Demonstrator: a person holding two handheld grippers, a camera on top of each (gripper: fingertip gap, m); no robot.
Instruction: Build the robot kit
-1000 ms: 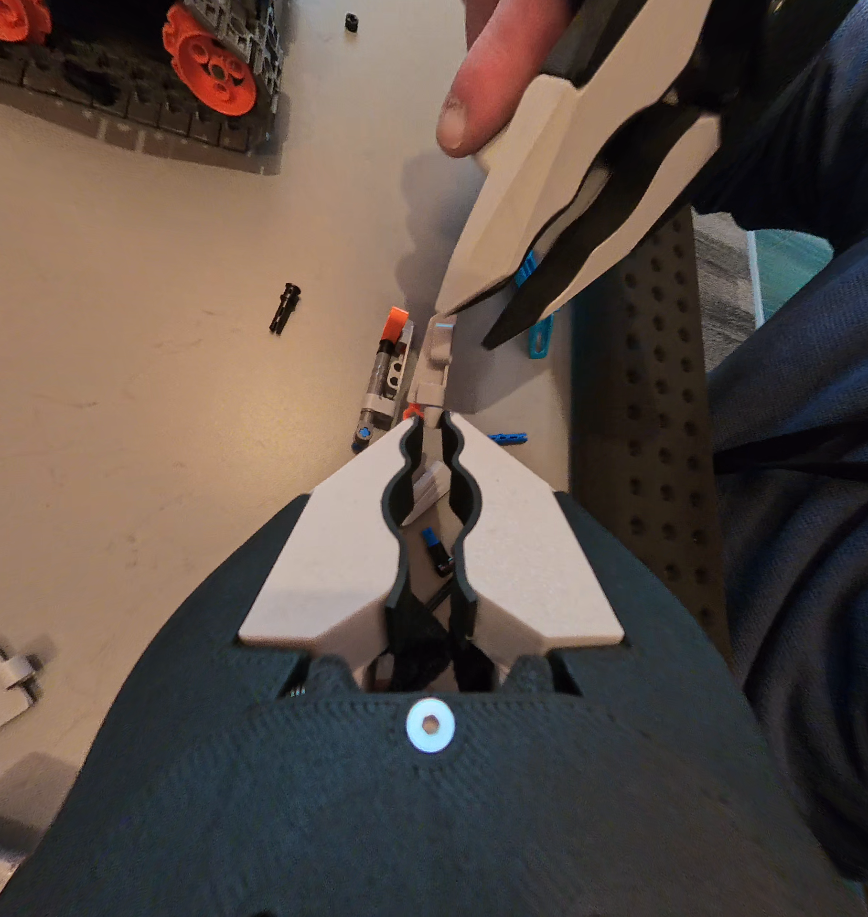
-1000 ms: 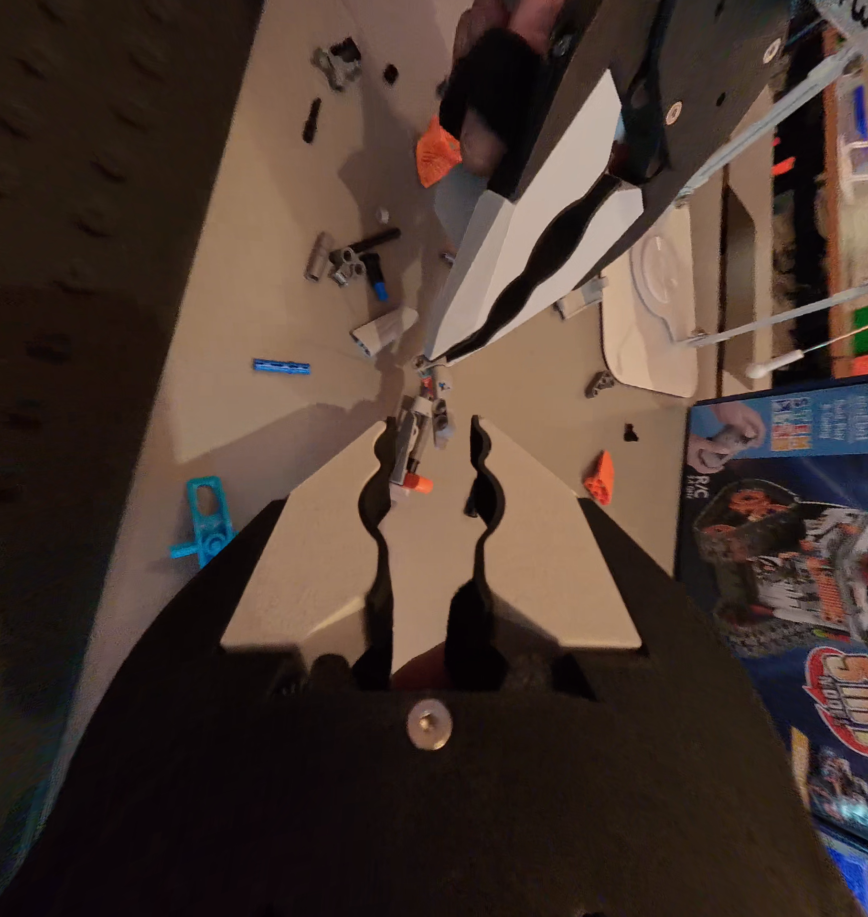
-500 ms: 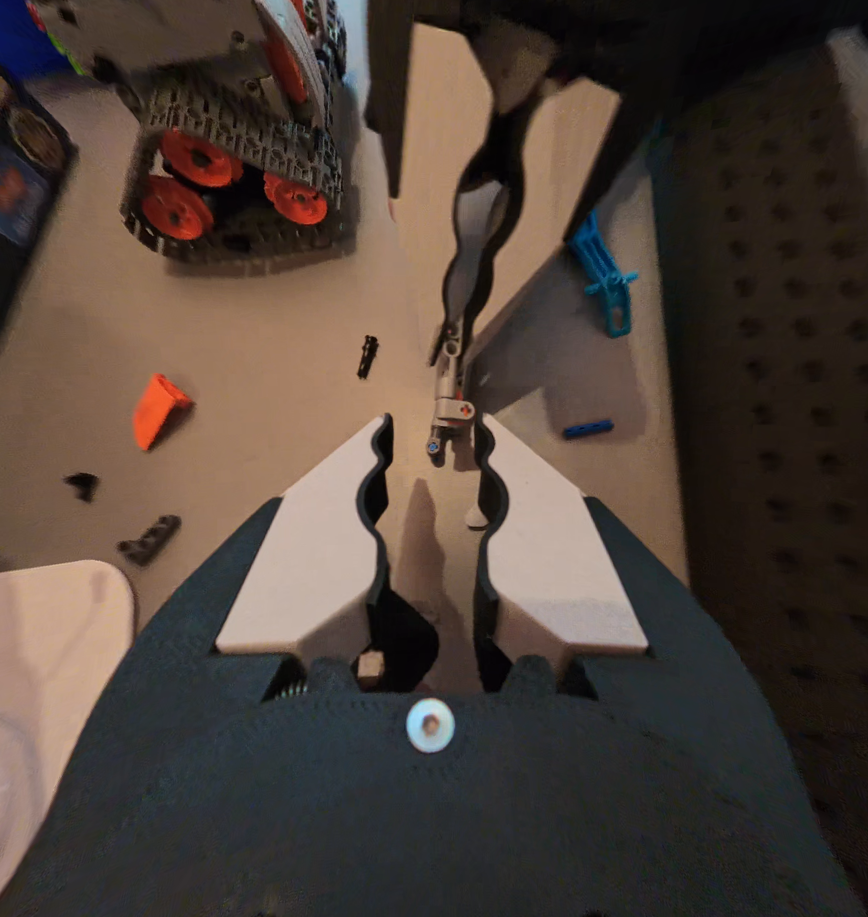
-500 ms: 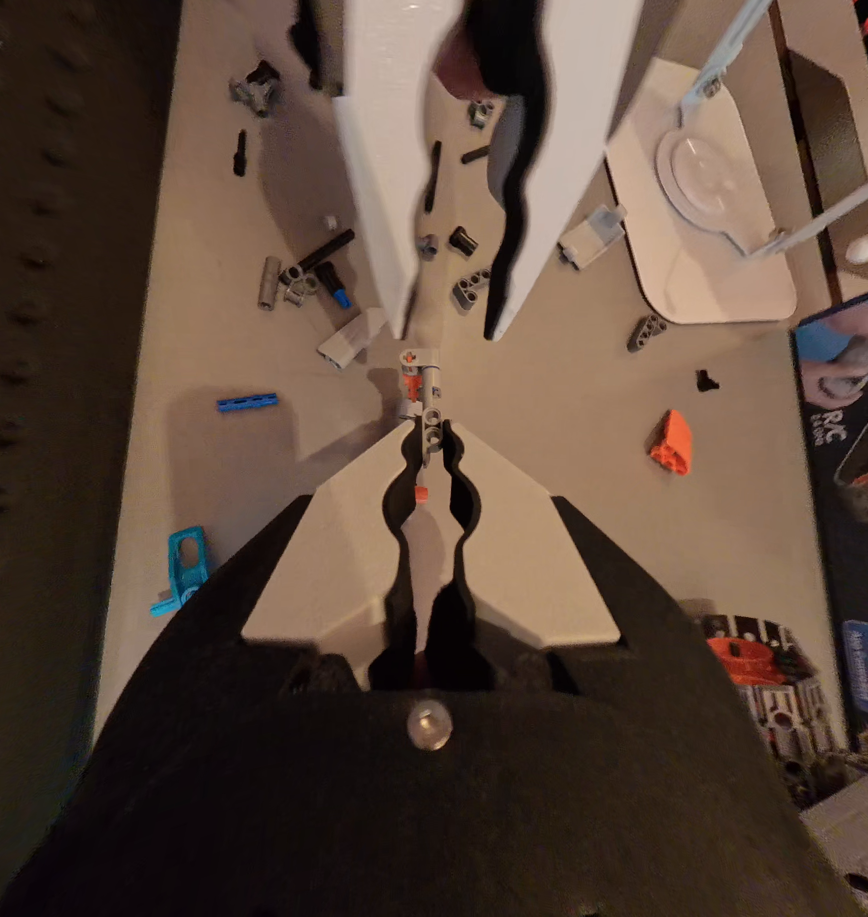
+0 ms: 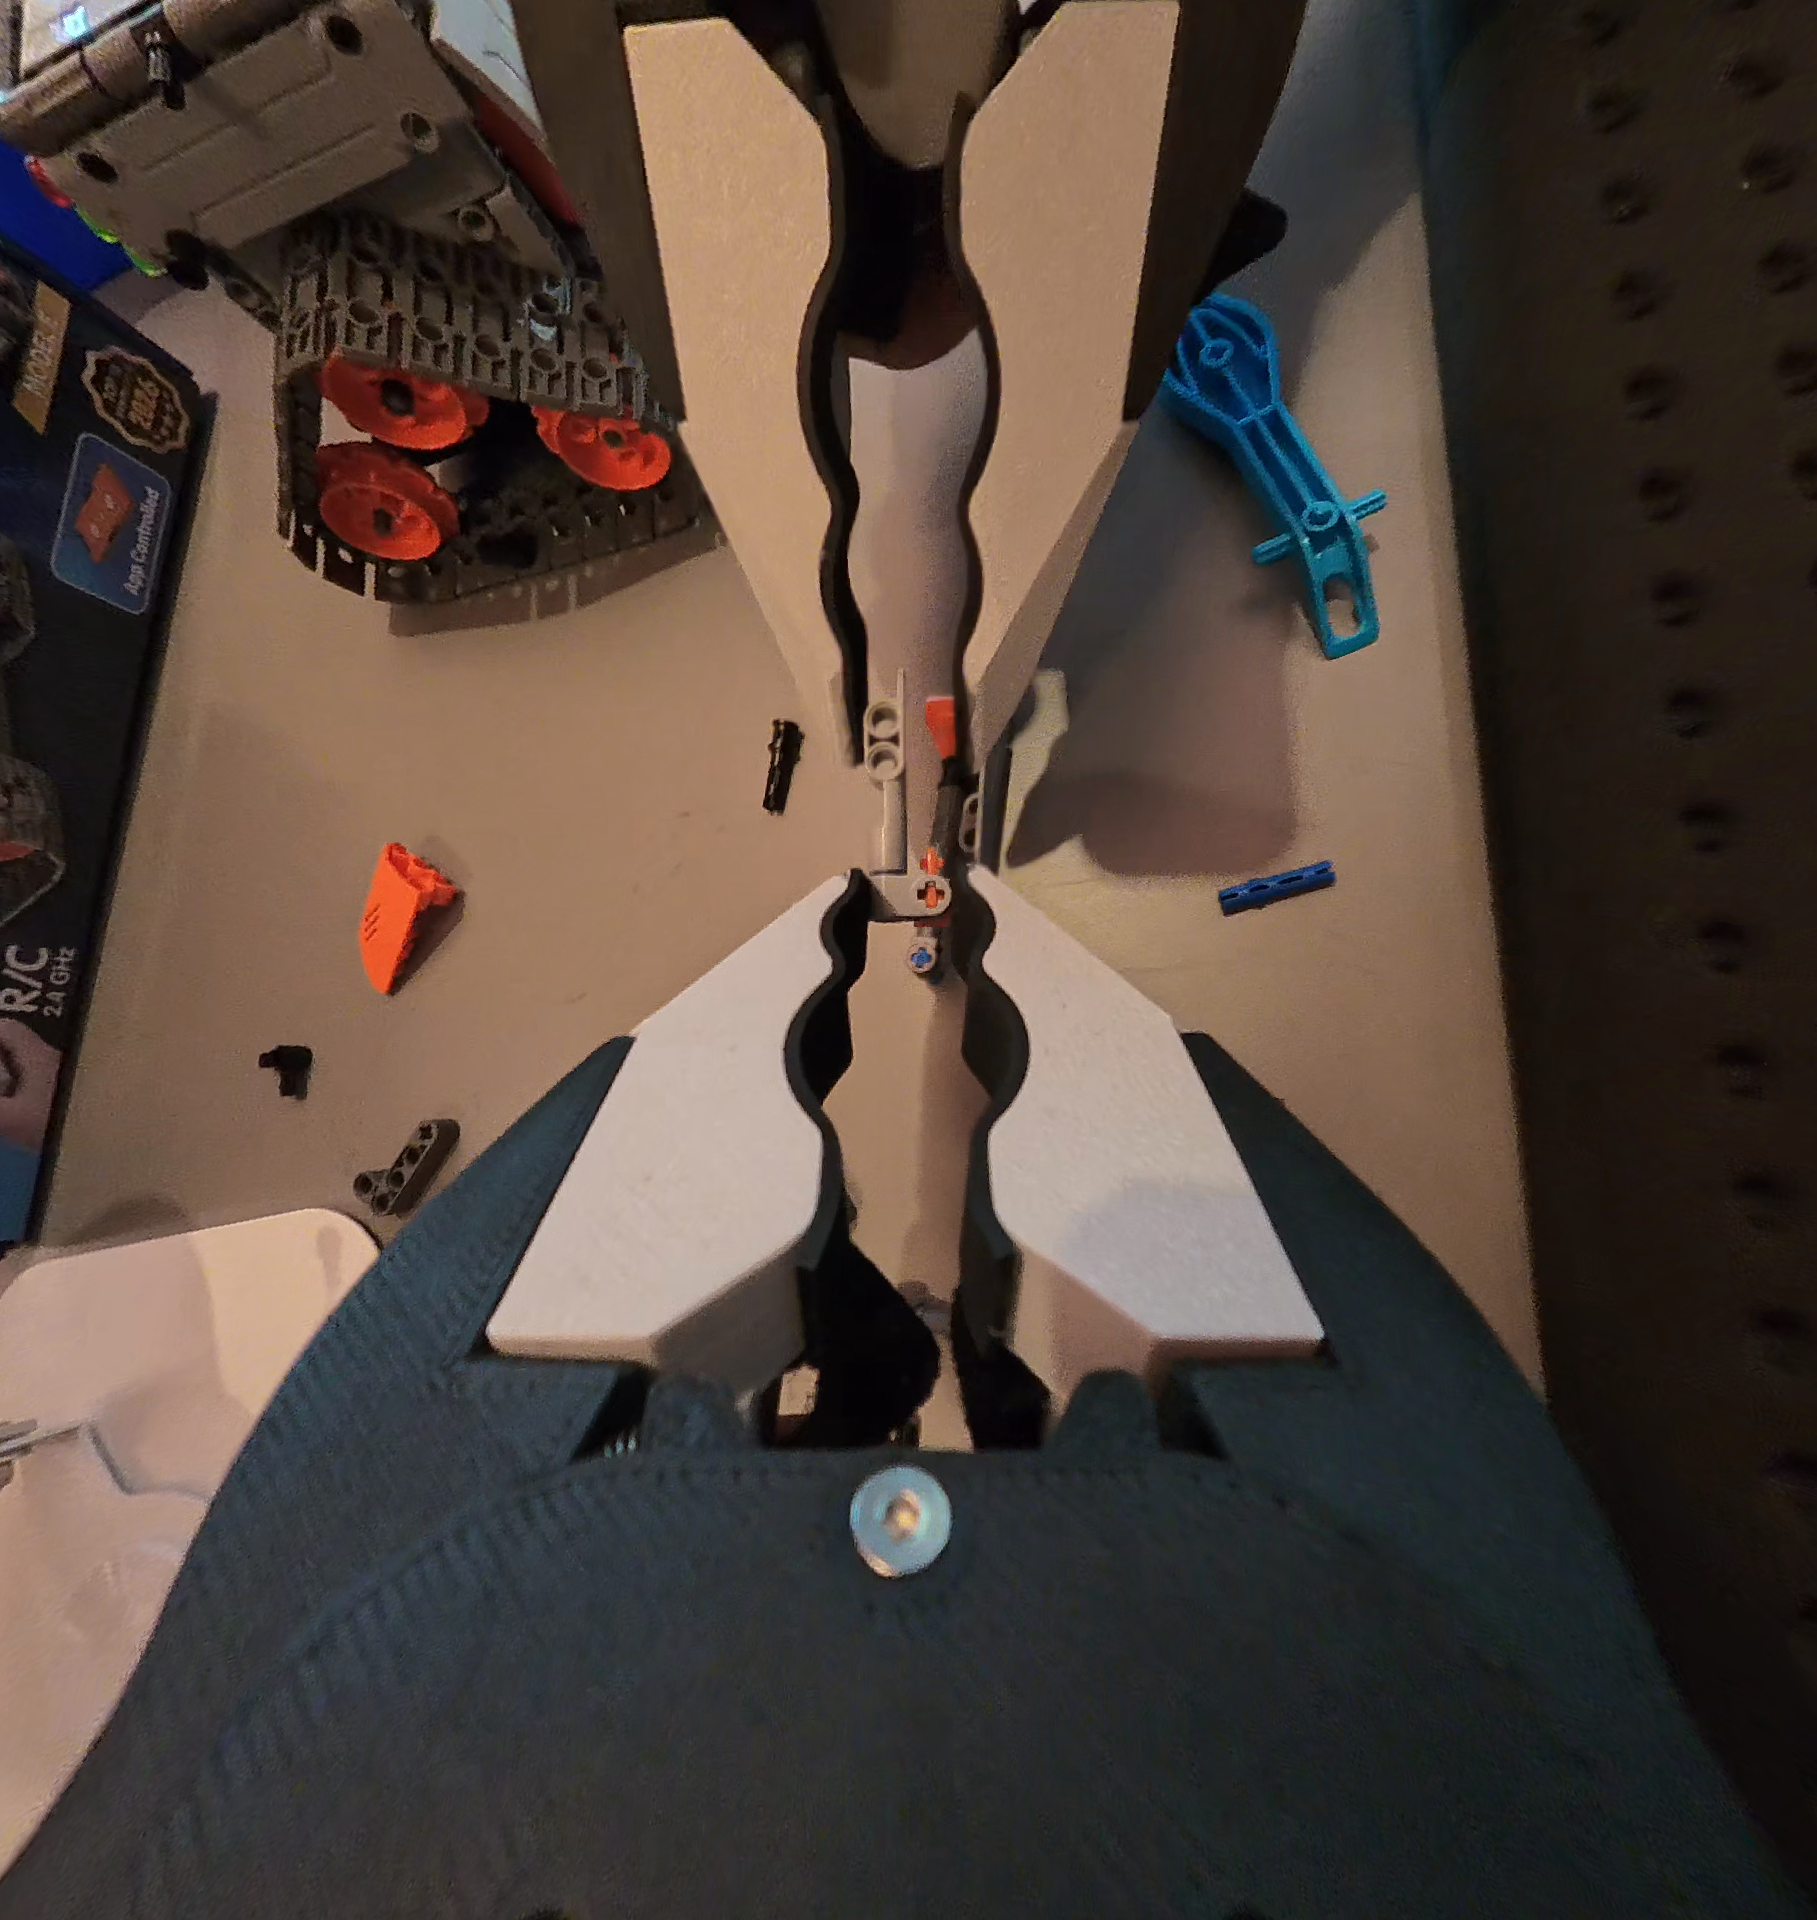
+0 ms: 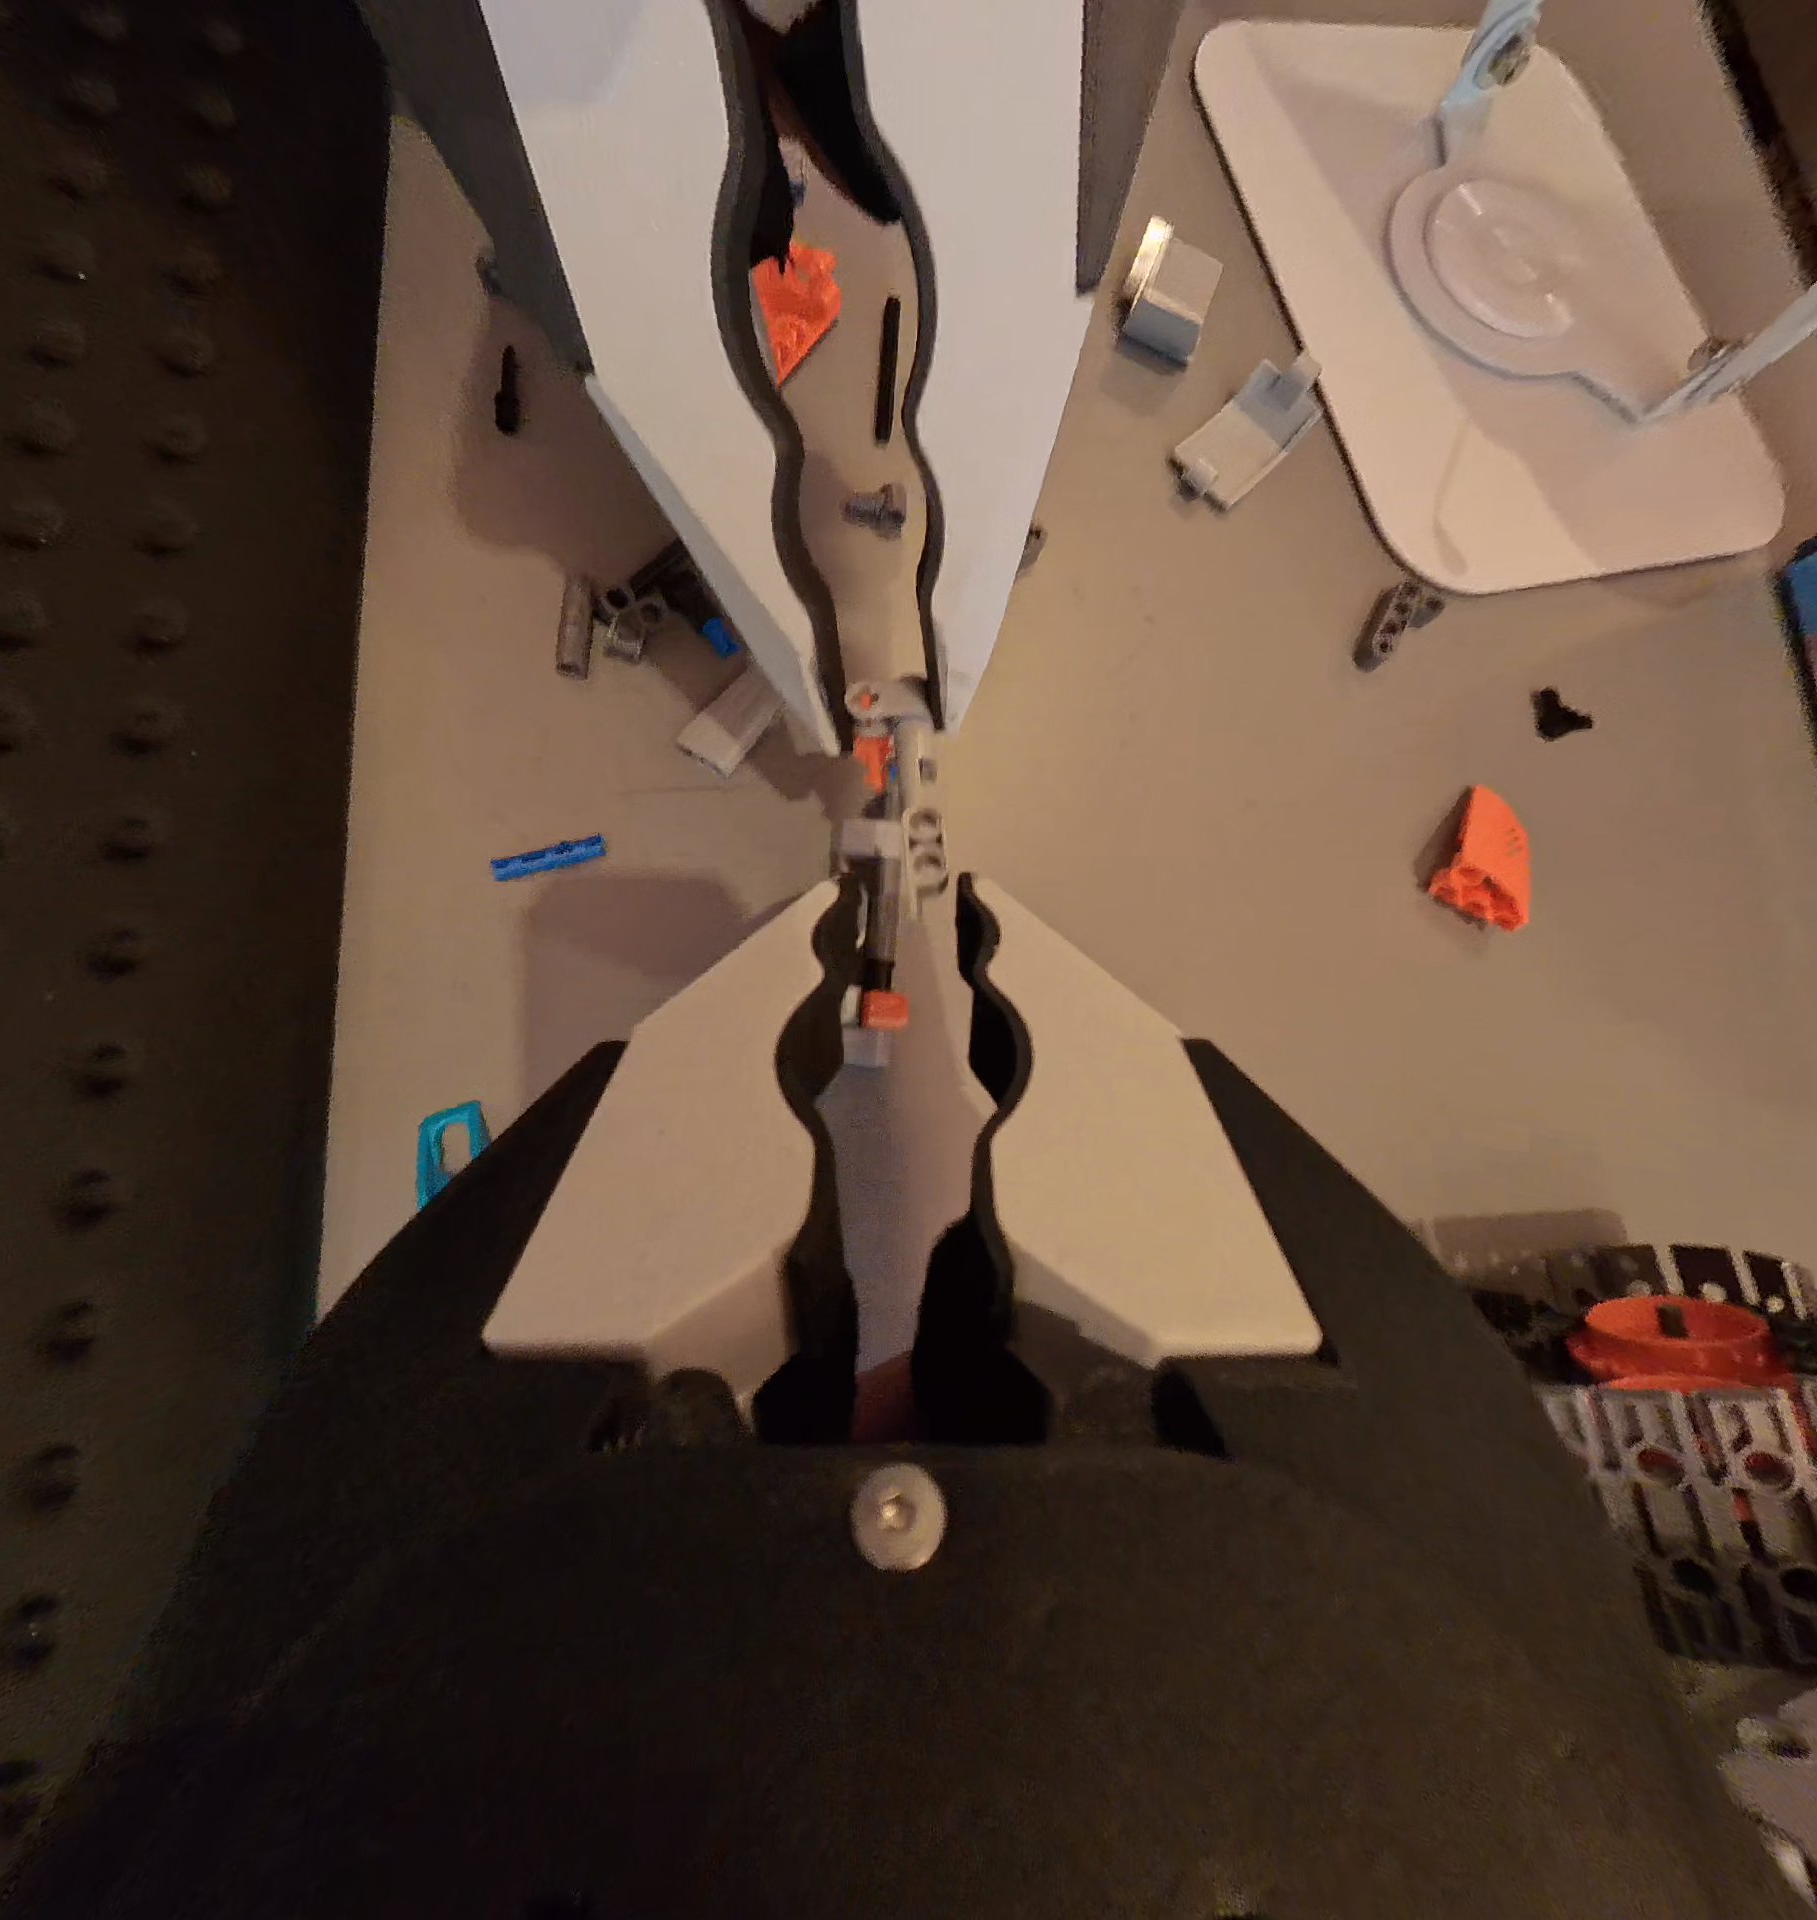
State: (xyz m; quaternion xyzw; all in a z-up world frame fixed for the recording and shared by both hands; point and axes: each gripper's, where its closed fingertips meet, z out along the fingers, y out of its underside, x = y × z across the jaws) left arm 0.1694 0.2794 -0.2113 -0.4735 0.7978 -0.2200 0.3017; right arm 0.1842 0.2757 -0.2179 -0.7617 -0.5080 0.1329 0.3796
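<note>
Facing each other tip to tip over the beige table (image 5: pixel 592 790), both grippers meet on one small brick assembly (image 5: pixel 909 831). In the left wrist view the left gripper (image 5: pixel 909 899) points away from the camera, level with the tabletop, its jaws narrowed onto the near end of the assembly, the grey elbow piece with an orange cross-hole pinched between the tips. The right gripper (image 5: pixel 909 727) comes in from the far side, jaws closed in on the far end, where a grey two-hole connector and an orange stub sit between its tips.

The assembly is slim: grey beam, dark shaft, orange ends, a tiny blue pin at the near end. It hangs between the two grippers above the table; whether it touches the surface I cannot tell.

Near left: white tray (image 5: pixel 156 1382), dark grey angled beam (image 5: pixel 405 1151), black connector (image 5: pixel 286 1068). Left of the tips: orange wedge piece (image 5: pixel 400 914), black pin (image 5: pixel 782 764). Right: blue axle beam (image 5: pixel 1276 886). Far right: blue brick separator tool (image 5: pixel 1273 457). Far left: tracked vehicle (image 5: pixel 468 416) with orange wheels, printed box (image 5: pixel 42 727) at the left edge. Dark studded mat (image 5: pixel 1662 831) runs along the right side.
</note>
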